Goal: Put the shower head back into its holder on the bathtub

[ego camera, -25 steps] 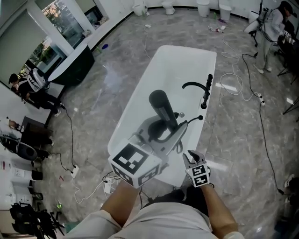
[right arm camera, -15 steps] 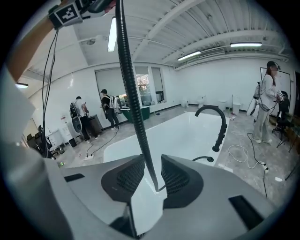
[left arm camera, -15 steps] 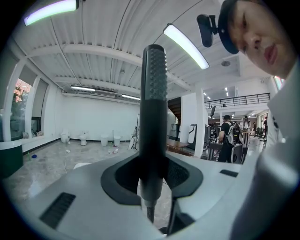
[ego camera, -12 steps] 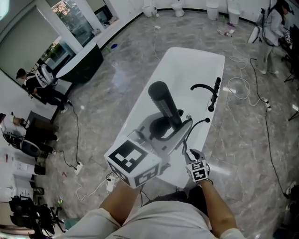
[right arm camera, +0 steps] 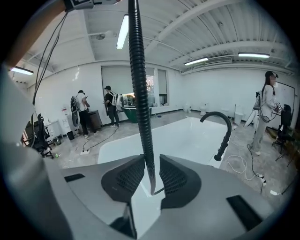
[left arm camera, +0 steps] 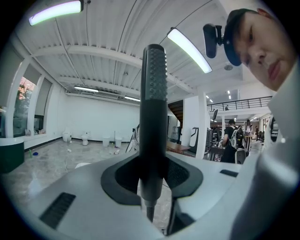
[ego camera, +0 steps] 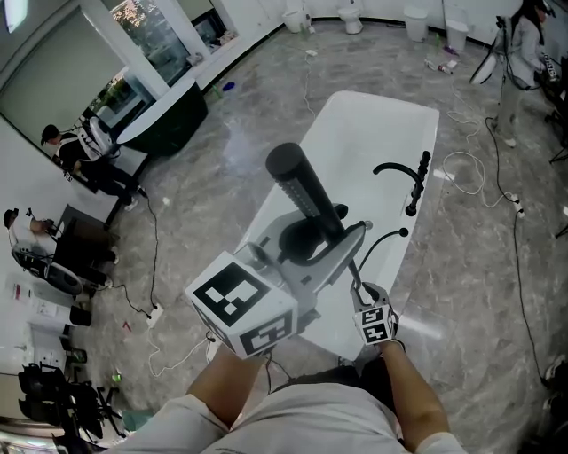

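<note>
A black stick-shaped shower head stands upright in my left gripper, whose jaws are shut on its lower handle; it fills the middle of the left gripper view. Its ribbed black hose runs down between the pads of my right gripper, and a sliver of gap shows beside it. In the head view my right gripper sits lower right of the left one, over the near end of the white bathtub. A black curved faucet and an upright black fitting stand on the tub's right rim.
Cables loop over the marble floor right of the tub. People stand near a dark counter at the left, and another person is at the top right. Toilets line the far wall.
My left gripper has lifted the shower head a little closer to the head camera. My right gripper has stayed by the hose at the tub's near end.
</note>
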{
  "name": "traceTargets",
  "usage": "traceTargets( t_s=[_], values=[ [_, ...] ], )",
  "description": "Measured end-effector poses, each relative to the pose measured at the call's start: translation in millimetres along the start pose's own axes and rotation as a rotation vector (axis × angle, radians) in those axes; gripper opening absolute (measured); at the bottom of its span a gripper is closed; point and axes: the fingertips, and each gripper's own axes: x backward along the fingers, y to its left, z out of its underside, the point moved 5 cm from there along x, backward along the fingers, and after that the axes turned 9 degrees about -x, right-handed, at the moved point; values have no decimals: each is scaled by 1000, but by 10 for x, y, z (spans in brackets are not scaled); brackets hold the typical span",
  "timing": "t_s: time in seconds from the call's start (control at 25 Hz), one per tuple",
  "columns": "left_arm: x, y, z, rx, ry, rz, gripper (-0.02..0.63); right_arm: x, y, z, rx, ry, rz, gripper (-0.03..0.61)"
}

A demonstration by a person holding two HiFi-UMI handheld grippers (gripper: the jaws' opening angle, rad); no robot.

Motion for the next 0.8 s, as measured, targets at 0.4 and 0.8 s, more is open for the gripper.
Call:
traceTargets(
  t_s=[0.4,0.8],
  values=[
    [47,61,-8,11,-13,-34,120,-315,-178,300,18,69,-3,89],
    [344,915,247,95,19,-206,120,-142,-560,177,-224,27,110,71]
  ],
)
